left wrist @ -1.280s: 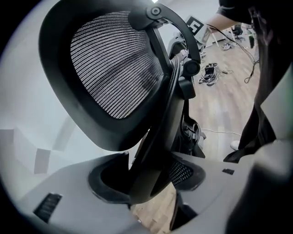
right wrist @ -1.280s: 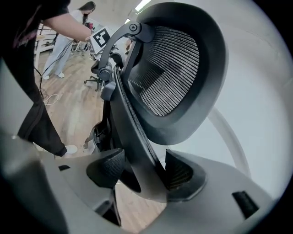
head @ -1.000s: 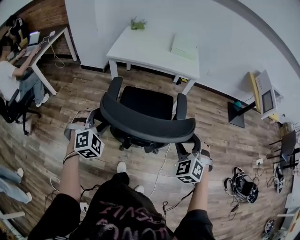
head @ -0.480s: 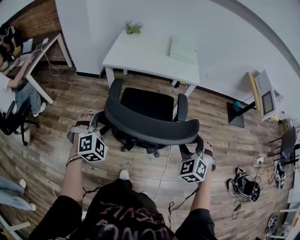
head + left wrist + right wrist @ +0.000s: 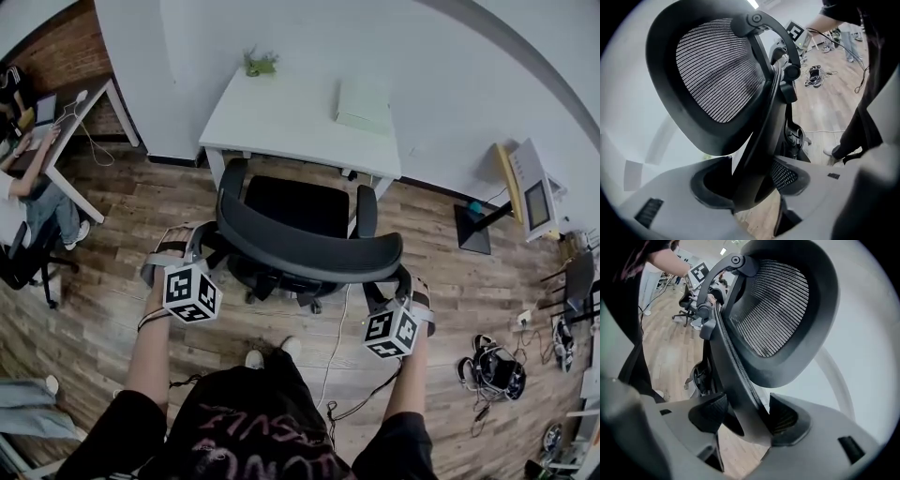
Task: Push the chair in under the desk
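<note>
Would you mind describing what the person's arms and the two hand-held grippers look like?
The left hand-held gripper and right hand-held gripper have light grey moulded bodies with dark textured pads. Each carries a white cube with black square markers. The person wears a black short-sleeved top with pink lettering; a thin dark cable trails from the right one.

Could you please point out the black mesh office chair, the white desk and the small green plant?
black mesh office chair (image 5: 296,208): head view, middle of the seat cushion.
white rectangular desk (image 5: 281,114): head view, bare part of the top.
small green plant (image 5: 258,64): head view, its leaves.
</note>
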A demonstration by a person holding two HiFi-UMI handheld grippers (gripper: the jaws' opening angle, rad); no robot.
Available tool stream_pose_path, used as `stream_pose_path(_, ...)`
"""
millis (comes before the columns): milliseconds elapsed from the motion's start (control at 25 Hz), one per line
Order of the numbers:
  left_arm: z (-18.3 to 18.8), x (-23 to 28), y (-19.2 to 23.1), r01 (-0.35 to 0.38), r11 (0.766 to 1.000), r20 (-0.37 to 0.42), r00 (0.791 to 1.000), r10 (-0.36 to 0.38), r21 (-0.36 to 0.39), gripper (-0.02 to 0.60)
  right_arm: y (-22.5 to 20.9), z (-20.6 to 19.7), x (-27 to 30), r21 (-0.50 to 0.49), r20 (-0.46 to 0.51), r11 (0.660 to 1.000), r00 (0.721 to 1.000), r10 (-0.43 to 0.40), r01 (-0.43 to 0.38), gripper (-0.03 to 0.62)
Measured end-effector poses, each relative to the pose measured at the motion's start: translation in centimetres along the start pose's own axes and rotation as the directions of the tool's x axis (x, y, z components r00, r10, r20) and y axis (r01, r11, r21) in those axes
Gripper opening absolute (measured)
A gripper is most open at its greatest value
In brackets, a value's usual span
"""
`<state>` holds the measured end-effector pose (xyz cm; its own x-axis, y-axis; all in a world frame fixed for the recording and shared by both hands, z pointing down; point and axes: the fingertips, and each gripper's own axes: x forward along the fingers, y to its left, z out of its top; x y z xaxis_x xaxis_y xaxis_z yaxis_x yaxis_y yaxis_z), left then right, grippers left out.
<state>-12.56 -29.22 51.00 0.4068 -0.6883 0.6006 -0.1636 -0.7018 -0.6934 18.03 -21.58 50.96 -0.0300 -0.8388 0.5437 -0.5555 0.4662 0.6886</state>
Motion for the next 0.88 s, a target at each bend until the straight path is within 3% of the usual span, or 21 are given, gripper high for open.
stream_pose_path(880, 0.1, 7.4, 6.7, -0.046, 0.998, -0.056, 0.997, 0.044, -0.043, 0.267, -6.3, 1.3, 8.8, -0.065, 0.066, 0.997, 0.996, 0.055, -0.051, 0.272)
